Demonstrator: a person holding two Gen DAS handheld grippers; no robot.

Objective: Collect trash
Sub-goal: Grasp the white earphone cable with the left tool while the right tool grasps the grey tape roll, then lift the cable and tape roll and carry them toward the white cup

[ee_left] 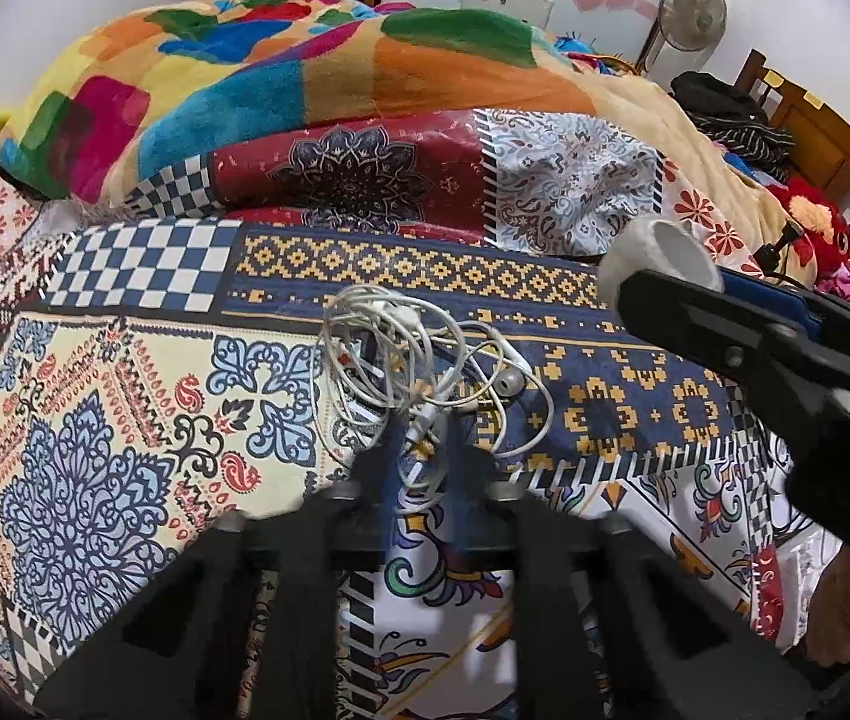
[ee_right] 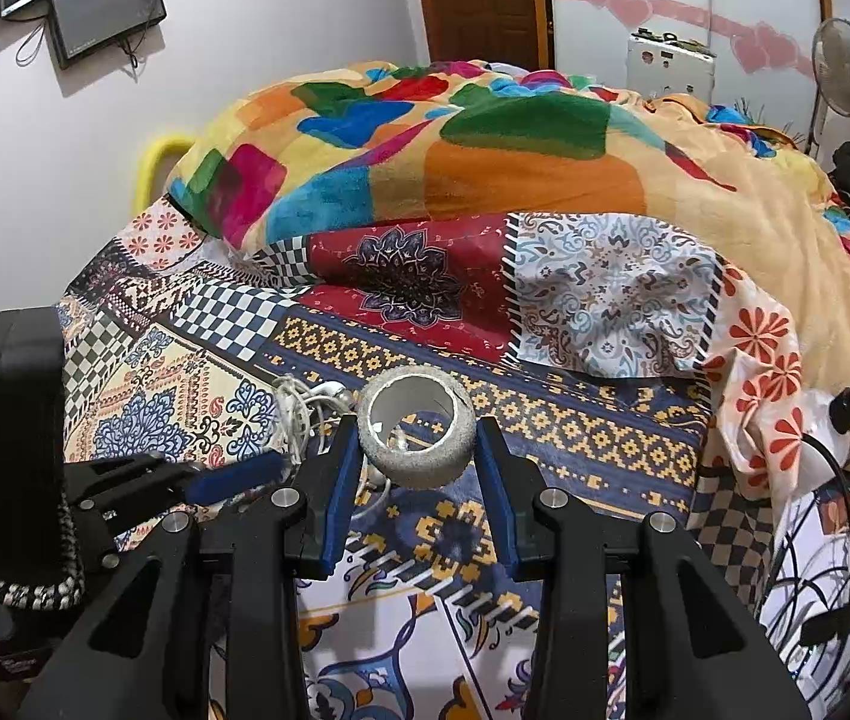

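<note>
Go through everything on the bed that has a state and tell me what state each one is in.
left gripper: shut on the earphone cable
earphones: tangled in a heap on the bedsheet
right gripper: shut on the tape roll
tape roll: held off the bed, nearly used up
blanket: bunched up, unfolded

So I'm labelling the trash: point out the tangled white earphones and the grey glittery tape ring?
tangled white earphones (ee_left: 401,354): left wrist view, on the looped cable.
grey glittery tape ring (ee_right: 425,462): right wrist view, on its outer band.
</note>
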